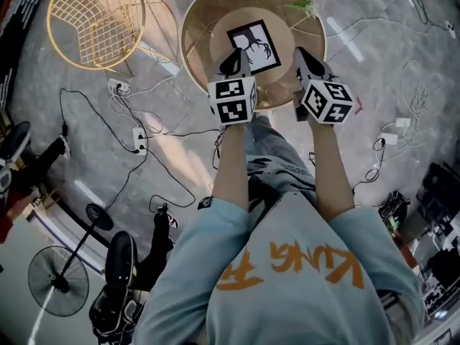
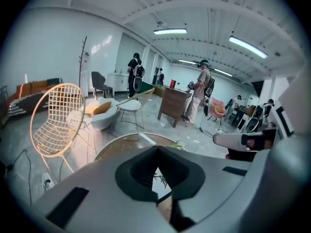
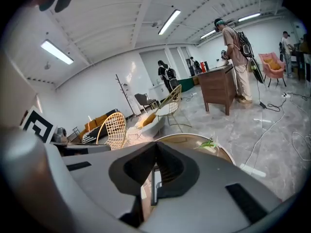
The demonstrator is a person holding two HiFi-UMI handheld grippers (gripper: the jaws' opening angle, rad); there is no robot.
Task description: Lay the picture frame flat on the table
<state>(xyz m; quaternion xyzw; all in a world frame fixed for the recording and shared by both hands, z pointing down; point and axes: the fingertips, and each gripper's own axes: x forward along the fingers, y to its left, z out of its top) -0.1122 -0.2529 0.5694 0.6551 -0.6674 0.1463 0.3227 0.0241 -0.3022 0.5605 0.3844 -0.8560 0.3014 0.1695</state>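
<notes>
The picture frame (image 1: 257, 46), black-edged with a white print of a dark plant, looks to lie flat on the round glass table (image 1: 195, 21). In the head view, my left gripper (image 1: 233, 62) hovers over the frame's near left corner and my right gripper (image 1: 305, 57) hangs just right of the frame. Both are shut with nothing between the jaws. In the left gripper view the tips (image 2: 156, 147) meet, and a bit of the print (image 2: 160, 180) shows below them. In the right gripper view the tips (image 3: 155, 143) also meet, above the frame's edge (image 3: 154, 187).
A green sprig (image 1: 303, 7) lies at the table's far edge. A gold wire chair (image 1: 93, 20) stands to the left. Cables and a power strip (image 1: 140, 141) cross the floor, with a fan (image 1: 57, 279) at the lower left. People (image 2: 201, 91) stand by a wooden cabinet (image 2: 172, 106).
</notes>
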